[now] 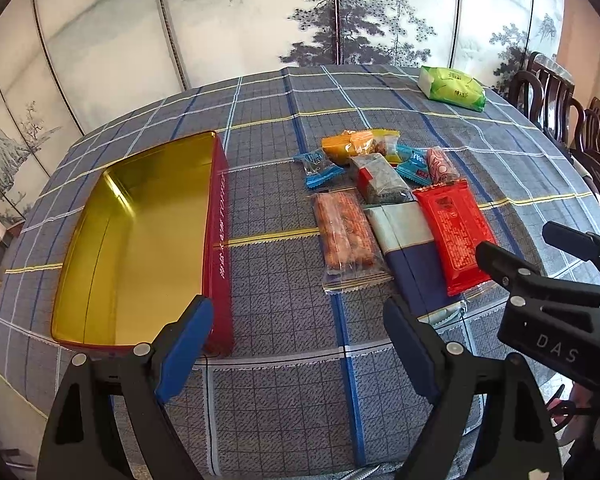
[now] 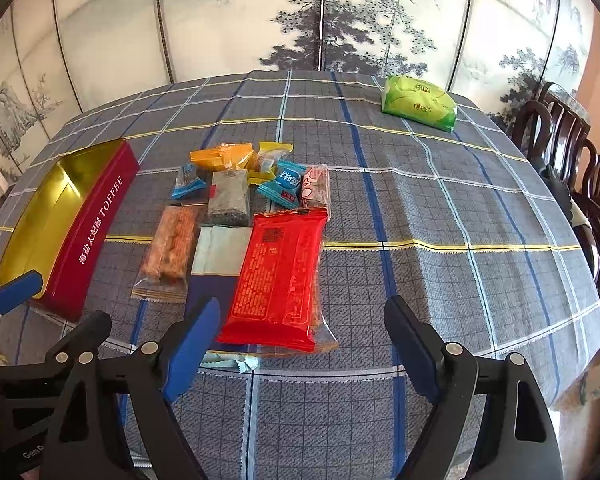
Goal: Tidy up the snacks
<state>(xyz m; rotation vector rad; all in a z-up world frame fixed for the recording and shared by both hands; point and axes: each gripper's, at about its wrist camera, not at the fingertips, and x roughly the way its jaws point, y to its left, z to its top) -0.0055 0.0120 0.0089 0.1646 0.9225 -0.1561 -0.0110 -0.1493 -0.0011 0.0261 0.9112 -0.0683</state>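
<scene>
Both grippers hang low over the tabletop (image 2: 440,208), and their jaws are wide open with nothing in them. Left gripper (image 1: 300,344) sits by the near corner of the red tin (image 1: 220,240). That tin is gold inside and has no snacks in it. Just right of the tin lies the pile of snacks (image 2: 244,224) on the checked cloth. Biggest is the red packet (image 2: 280,276), right ahead of the right gripper (image 2: 300,340). Far off at the back right rests a green pack (image 2: 420,104), alone.
</scene>
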